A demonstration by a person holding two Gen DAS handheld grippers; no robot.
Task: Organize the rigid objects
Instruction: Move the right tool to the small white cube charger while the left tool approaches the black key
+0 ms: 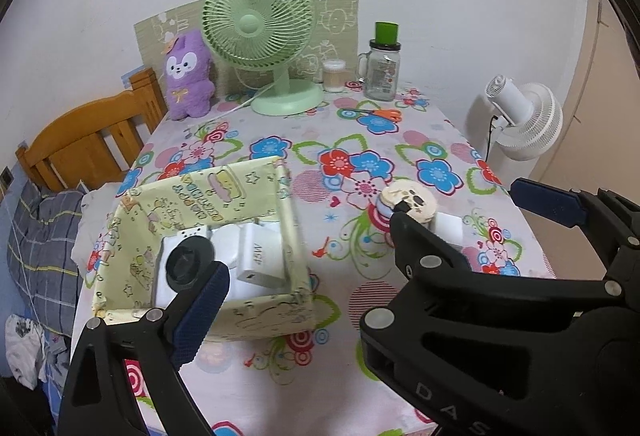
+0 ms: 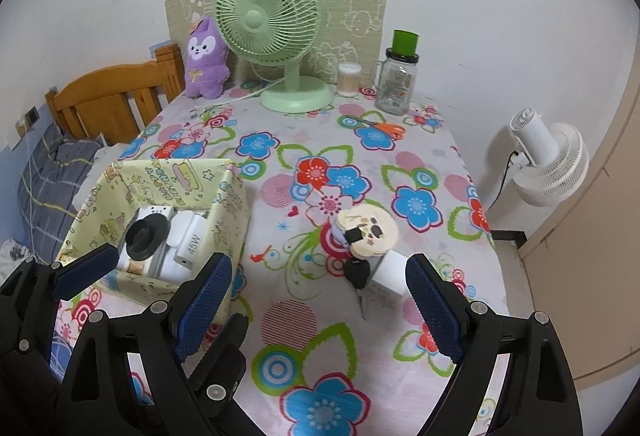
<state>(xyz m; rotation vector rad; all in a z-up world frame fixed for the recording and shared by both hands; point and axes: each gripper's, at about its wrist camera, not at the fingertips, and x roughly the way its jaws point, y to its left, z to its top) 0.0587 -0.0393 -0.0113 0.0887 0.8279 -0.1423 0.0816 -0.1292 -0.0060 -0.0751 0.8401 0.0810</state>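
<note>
A pale yellow patterned box [image 1: 276, 220] [image 2: 234, 203] stands on the left of the flowered table. Inside it lie a white camera with a black lens [image 1: 188, 266] [image 2: 146, 238] and a white charger [image 1: 260, 256] [image 2: 190, 242]. To its right sit a cream round bear-faced item [image 1: 408, 201] [image 2: 366, 232], a black key [image 2: 357, 274] and a white block [image 1: 450, 228] [image 2: 390, 272]. My right gripper [image 2: 320, 264] [image 1: 460, 203] is open, just short of this cluster. My left gripper [image 1: 320, 310] hangs open by the box's near side, its right finger hidden behind the right gripper.
At the back stand a green desk fan [image 2: 276, 35], a purple plush [image 2: 206, 57], a glass jar with a green lid [image 2: 398, 79] and a small tub [image 2: 348, 77]. Orange scissors [image 2: 384, 127] lie nearby. A white floor fan [image 2: 552, 163] stands right, a wooden bed [image 2: 116, 95] left.
</note>
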